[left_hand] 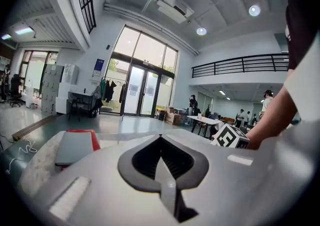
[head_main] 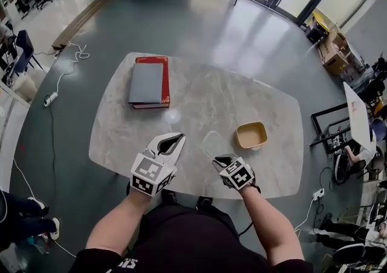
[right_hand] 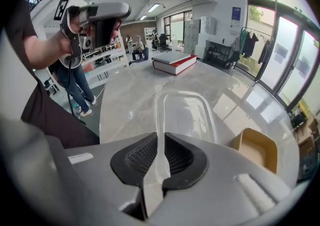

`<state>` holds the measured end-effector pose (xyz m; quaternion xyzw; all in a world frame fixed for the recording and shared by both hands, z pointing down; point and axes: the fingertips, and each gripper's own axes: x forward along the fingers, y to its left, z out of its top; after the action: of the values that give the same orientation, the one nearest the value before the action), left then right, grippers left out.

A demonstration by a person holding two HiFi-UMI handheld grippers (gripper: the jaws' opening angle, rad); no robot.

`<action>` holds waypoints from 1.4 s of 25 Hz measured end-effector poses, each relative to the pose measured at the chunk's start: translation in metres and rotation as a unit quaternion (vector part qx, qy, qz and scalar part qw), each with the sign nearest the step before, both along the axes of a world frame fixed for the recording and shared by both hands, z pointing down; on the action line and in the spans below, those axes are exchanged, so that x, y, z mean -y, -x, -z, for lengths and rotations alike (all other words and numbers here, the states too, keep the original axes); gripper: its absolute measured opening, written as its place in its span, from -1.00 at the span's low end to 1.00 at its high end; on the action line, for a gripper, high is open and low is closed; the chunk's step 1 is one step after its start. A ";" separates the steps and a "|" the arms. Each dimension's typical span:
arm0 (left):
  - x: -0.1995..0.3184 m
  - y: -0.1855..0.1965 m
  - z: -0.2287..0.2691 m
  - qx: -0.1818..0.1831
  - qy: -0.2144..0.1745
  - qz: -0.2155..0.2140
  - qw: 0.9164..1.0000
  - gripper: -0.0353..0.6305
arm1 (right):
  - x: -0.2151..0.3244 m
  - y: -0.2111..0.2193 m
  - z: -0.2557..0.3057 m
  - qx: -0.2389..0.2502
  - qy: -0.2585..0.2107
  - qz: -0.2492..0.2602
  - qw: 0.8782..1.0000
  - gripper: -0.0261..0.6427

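A pale marble table (head_main: pixel 199 102) stands on a glossy grey floor (head_main: pixel 199 17) near tall glass doors (left_hand: pixel 141 91).

A clear rectangular plastic lid (right_hand: pixel 182 115), gripped at its near edge.

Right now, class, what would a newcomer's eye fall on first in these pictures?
The right gripper pinches the rim of a clear plastic lid over the near side of the table, a tan box beside it. The left gripper is shut on nothing; two stacked books lie at the far left.
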<state>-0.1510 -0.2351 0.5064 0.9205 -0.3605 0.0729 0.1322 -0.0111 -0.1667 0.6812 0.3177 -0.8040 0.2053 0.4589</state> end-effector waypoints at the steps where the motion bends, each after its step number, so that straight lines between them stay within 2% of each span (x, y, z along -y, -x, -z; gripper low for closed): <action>1: 0.000 -0.004 0.002 0.001 -0.002 -0.001 1.000 -0.90 | 0.003 -0.003 0.007 0.010 -0.007 -0.006 1.000 -0.75; 9: -0.003 -0.031 0.024 0.013 -0.014 -0.010 1.000 -0.90 | 0.027 -0.025 0.072 0.095 -0.073 -0.039 0.992 -0.74; 17: -0.004 -0.059 0.050 0.023 -0.021 0.008 0.999 -0.90 | 0.033 -0.058 0.141 0.158 -0.128 -0.035 0.978 -0.74; 29: -0.016 -0.065 0.102 0.011 -0.070 0.047 0.996 -0.90 | 0.015 -0.087 0.211 0.210 -0.197 -0.038 0.957 -0.74; 35: -0.020 -0.060 0.112 0.005 -0.082 0.070 0.994 -0.90 | 0.015 -0.104 0.235 0.250 -0.227 -0.059 0.940 -0.74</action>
<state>-0.0906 -0.2148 0.3940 0.9003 -0.4294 0.0387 0.0592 0.0934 -0.1816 0.4464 0.3986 -0.8978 0.1170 0.1464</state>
